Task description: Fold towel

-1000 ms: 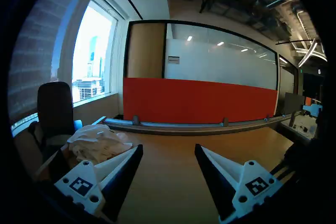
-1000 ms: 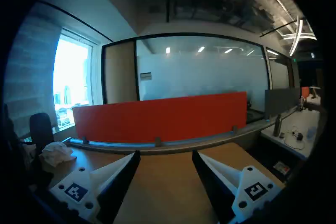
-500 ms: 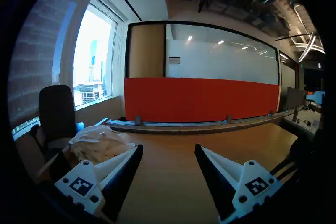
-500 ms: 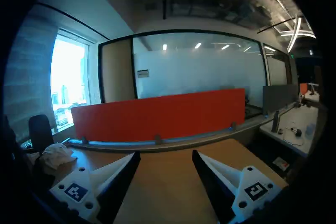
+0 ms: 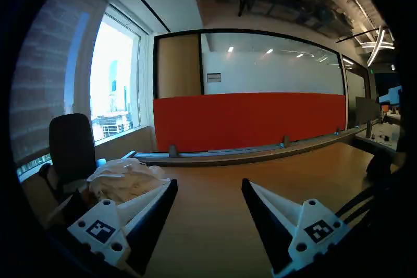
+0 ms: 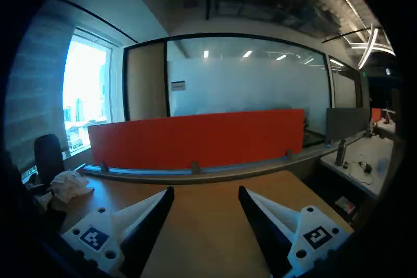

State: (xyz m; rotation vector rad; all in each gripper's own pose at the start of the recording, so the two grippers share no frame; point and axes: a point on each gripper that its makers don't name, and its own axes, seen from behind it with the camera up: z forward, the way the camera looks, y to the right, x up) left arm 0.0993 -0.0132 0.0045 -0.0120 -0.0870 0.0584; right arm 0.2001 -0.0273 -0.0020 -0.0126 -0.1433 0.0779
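A crumpled pale towel (image 5: 122,179) lies in a heap at the left end of the wooden desk (image 5: 219,215), just beyond my left finger in the left gripper view. The right gripper view has the same towel (image 6: 68,184) small and far off at the left. My left gripper (image 5: 208,194) hovers open over the desk, nothing between its white fingers. My right gripper (image 6: 205,200) is open too, over bare wood, well away from the towel.
An orange divider panel (image 5: 245,119) on a rail (image 5: 234,153) closes off the desk's far edge. A black office chair (image 5: 70,147) stands by the window at the left. In the right gripper view, a neighbouring desk (image 6: 359,160) with small items lies to the right.
Both cameras have shifted a little. In the left gripper view the scene has tipped and the towel sits slightly closer. Both grippers remain open.
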